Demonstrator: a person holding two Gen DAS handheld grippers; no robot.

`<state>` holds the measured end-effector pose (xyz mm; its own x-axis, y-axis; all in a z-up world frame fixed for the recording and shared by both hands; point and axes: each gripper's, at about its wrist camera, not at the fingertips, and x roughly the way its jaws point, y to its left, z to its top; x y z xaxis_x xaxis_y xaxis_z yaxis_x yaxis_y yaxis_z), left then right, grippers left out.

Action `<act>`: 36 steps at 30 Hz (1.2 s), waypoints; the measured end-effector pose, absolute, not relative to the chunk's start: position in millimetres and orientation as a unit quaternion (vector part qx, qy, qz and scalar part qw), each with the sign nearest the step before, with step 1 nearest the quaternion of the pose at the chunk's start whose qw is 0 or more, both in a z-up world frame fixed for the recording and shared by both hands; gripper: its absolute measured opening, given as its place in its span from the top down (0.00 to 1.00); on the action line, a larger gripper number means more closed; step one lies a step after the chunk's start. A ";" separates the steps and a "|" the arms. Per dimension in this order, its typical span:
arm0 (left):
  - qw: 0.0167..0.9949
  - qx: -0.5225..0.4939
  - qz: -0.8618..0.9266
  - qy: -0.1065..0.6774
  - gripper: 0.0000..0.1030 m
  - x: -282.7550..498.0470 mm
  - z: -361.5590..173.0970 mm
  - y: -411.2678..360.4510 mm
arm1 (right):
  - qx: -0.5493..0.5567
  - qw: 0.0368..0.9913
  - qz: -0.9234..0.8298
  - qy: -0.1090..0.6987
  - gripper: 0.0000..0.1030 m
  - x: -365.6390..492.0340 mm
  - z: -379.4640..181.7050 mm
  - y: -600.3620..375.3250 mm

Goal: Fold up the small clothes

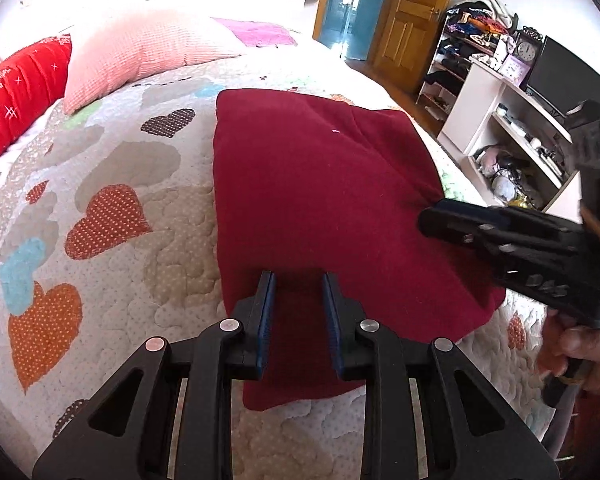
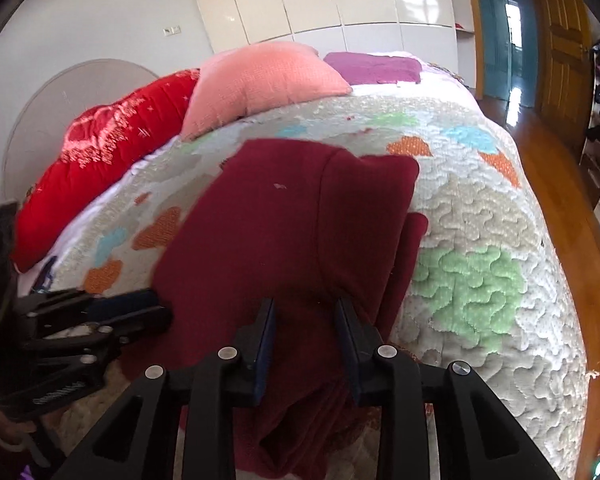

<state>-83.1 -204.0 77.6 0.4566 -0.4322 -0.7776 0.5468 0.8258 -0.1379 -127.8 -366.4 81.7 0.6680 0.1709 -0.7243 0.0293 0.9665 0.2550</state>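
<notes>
**Bedroom quilt carries a dark red garment between two hand-held grippers**

Bedroom light falls on a bed (image 1: pixel 112 184) spread with a pale quilt patterned in orange, grey, blue and green hearts. At the 10 o'clock side of the left wrist view lie a red pillow (image 1: pixel 16 92) and a pink pillow (image 1: pixel 140 56), touching each other, with a purple cloth (image 1: pixel 256 32) beyond them near 12 o'clock. Wooden doors (image 1: pixel 416 12) and a cluttered white shelf unit (image 1: pixel 512 132) stand at 1 to 3 o'clock, off the bed.

A dark red garment (image 1: pixel 320 192) lies on the quilt in the middle of the view, partly folded, with layered edges showing along its right side in the right wrist view (image 2: pixel 300 232).

The left hand-held gripper (image 1: pixel 299 280) sits low at 6 o'clock over the near edge of the garment. Its jaws stand narrowly apart, with red cloth showing in the gap between the blue pads; I cannot tell whether any cloth is pinched. In the right wrist view it enters from 8 o'clock (image 2: pixel 156 308), its tip at the garment's left edge.

The right hand-held gripper (image 2: pixel 306 306) is likewise narrowly parted over the near part of the garment, with cloth bunched below and between its fingers. From the left wrist view it comes in from 3 o'clock (image 1: pixel 428 222), blurred, its tip touching the garment's right edge, and there its opening cannot be read.
</notes>
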 end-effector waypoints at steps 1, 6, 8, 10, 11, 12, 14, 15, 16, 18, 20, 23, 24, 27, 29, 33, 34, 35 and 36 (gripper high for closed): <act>0.852 0.071 -0.285 0.433 0.78 -83.5 79.6 -203.9 | 0.128 0.905 0.042 0.403 0.71 -130.3 86.3 -367.2; 0.864 0.072 -0.274 0.416 0.47 -81.1 92.8 -203.1 | 0.140 0.910 0.045 0.388 0.66 -151.9 109.2 -358.9; 0.868 0.065 -0.270 0.411 0.46 -76.9 95.7 -203.3 | 0.150 0.910 0.046 0.384 0.65 -158.2 109.8 -356.4; 0.871 0.064 -0.263 0.410 0.46 -69.0 95.8 -206.6 | 0.154 0.911 0.044 0.380 0.65 -159.7 108.5 -356.5; 0.872 0.066 -0.258 0.410 0.46 -64.2 94.7 -209.1 | 0.153 0.912 0.038 0.378 0.65 -158.5 108.4 -356.1; 0.873 0.067 -0.255 0.410 0.46 -59.7 93.5 -211.3 | 0.151 0.913 0.033 0.377 0.65 -155.4 108.6 -356.0; 0.874 0.069 -0.248 0.413 0.46 -51.4 90.2 -215.6 | 0.149 0.916 0.025 0.373 0.65 -146.7 108.2 -356.7; 0.874 0.069 -0.247 0.414 0.46 -48.4 88.4 -216.7 | 0.146 0.916 0.018 0.372 0.65 -142.8 106.7 -357.9; 0.873 0.067 -0.244 0.417 0.46 -43.2 85.4 -218.4 | 0.144 0.916 0.009 0.375 0.65 -137.9 103.4 -359.9; 0.871 0.064 -0.242 0.423 0.45 -35.0 80.1 -220.3 | 0.146 0.912 -0.002 0.383 0.65 -127.8 94.2 -364.5; 0.869 0.060 -0.240 0.428 0.40 -27.5 75.5 -221.8 | 0.148 0.908 -0.007 0.392 0.65 -118.2 84.7 -368.4; 0.869 0.053 -0.240 0.430 0.35 -20.2 70.2 -223.3 | 0.148 0.902 -0.011 0.406 0.65 -108.8 70.0 -373.2; 0.868 0.051 -0.240 0.431 0.33 -19.1 68.9 -223.4 | 0.149 0.902 -0.011 0.405 0.65 -107.5 67.5 -374.3; 0.868 0.043 -0.239 0.433 0.31 -16.3 66.4 -222.9 | 0.145 0.902 -0.008 0.406 0.64 -107.4 67.8 -374.8; 0.868 0.040 -0.237 0.435 0.31 -18.0 68.0 -221.6 | 0.148 0.902 -0.008 0.406 0.63 -110.5 70.1 -374.5; 0.869 0.043 -0.232 0.434 0.31 -25.7 73.3 -217.9 | 0.165 0.901 -0.009 0.401 0.50 -126.1 81.4 -370.9; 0.870 0.045 -0.231 0.433 0.31 -28.6 75.0 -216.4 | 0.168 0.901 -0.007 0.401 0.50 -130.2 83.4 -368.4; 0.871 0.047 -0.230 0.431 0.31 -30.3 76.1 -215.2 | 0.170 0.901 -0.003 0.400 0.50 -134.2 85.6 -365.4; 0.872 0.047 -0.229 0.430 0.31 -32.4 77.3 -213.6 | 0.168 0.901 -0.003 0.400 0.50 -139.0 87.4 -361.6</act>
<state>-32.4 -213.6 77.3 0.5248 -0.3584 -0.7721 0.4397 0.8908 -0.1146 -139.0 -361.6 87.4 0.6799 0.1287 -0.7219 0.1407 0.9433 0.3007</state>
